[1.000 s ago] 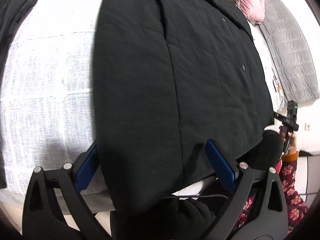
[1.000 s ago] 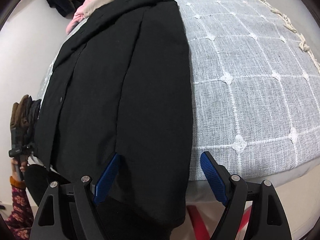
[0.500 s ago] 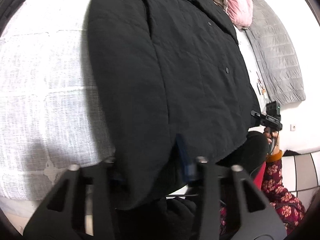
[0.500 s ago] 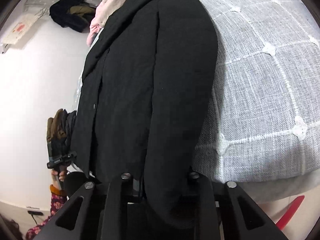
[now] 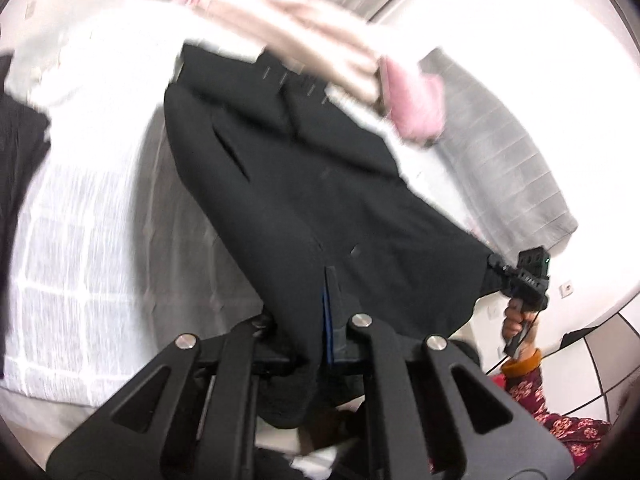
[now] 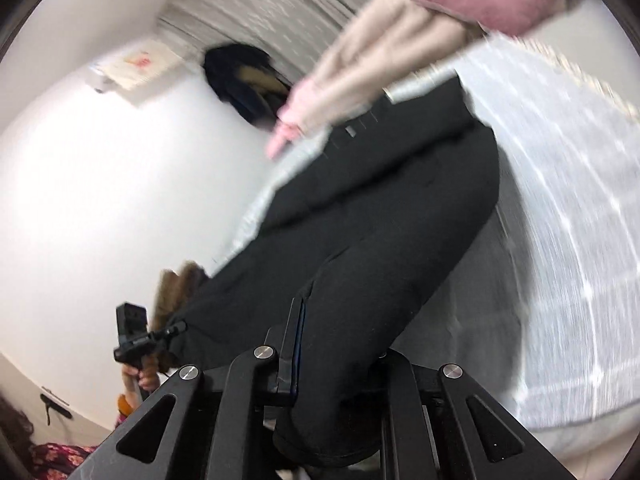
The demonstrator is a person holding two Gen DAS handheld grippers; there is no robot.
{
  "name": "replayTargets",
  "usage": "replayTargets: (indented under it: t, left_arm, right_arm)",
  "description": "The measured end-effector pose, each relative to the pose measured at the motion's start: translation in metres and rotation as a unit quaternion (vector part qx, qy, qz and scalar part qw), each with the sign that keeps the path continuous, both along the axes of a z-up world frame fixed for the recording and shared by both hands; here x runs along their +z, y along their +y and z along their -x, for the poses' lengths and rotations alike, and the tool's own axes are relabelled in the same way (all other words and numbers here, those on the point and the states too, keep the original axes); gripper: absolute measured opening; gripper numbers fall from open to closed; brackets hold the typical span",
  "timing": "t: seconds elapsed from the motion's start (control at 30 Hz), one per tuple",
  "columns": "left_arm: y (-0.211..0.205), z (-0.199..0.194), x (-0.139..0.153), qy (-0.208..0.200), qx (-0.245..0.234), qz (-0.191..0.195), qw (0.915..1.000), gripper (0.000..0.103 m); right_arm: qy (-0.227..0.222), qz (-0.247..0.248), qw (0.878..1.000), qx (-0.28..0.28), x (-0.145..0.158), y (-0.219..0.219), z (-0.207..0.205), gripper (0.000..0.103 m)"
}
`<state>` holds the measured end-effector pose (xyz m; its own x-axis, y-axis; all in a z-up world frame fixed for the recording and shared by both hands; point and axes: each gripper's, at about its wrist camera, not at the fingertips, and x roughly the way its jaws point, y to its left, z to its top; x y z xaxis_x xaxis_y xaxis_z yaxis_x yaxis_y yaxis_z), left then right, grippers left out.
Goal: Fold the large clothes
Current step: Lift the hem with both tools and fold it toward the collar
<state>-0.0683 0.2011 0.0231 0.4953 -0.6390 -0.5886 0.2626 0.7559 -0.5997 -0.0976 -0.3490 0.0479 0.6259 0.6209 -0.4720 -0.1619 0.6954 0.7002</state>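
Observation:
A large black jacket [image 5: 320, 200] lies lengthwise on a bed with a white checked cover [image 5: 80, 240]. Its near hem is lifted off the bed. My left gripper [image 5: 316, 320] is shut on the hem's left corner. My right gripper [image 6: 340, 340] is shut on the hem's right corner, with the jacket [image 6: 380, 220] stretching away from it. The right gripper also shows in the left wrist view [image 5: 524, 280], and the left gripper in the right wrist view [image 6: 136, 340]. Both views are motion blurred.
Beige and pink clothes [image 5: 360, 64] lie piled at the jacket's collar end. A grey quilted garment [image 5: 500, 168] lies beside it. A dark garment [image 6: 244, 80] sits further back, and another dark one [image 5: 20, 152] lies at the bed's left edge.
Both grippers closed on the jacket's near hem and lifted it up off the bed. The views tilted upward toward the far end of the bed.

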Motion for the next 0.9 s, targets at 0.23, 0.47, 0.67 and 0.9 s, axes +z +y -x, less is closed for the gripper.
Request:
replayTargets:
  t: [0.23,0.47,0.67,0.9]
  left_arm:
    - [0.018,0.03,0.053,-0.087,0.007,0.083,0.9927,0.009]
    - [0.035,0.08,0.107,-0.177,-0.012,0.139,0.9743,0.009]
    - [0.039,0.099,0.129,-0.222,-0.031,0.135,0.9652,0.01]
    - [0.043,0.043,0.083,-0.164,0.027,0.109,0.9801,0.01]
  right_arm:
    - [-0.11,-0.05,0.993,-0.018,0.056,-0.012,0.022,0.013]
    - [-0.195,-0.04,0.98,-0.03,0.111,-0.018,0.078,0.013]
    - [-0.242,-0.015,0.969,-0.035,0.152,-0.022,0.116,0.013]
    - [-0.193,0.002,0.98,-0.052,0.131,-0.023,0.075,0.013]
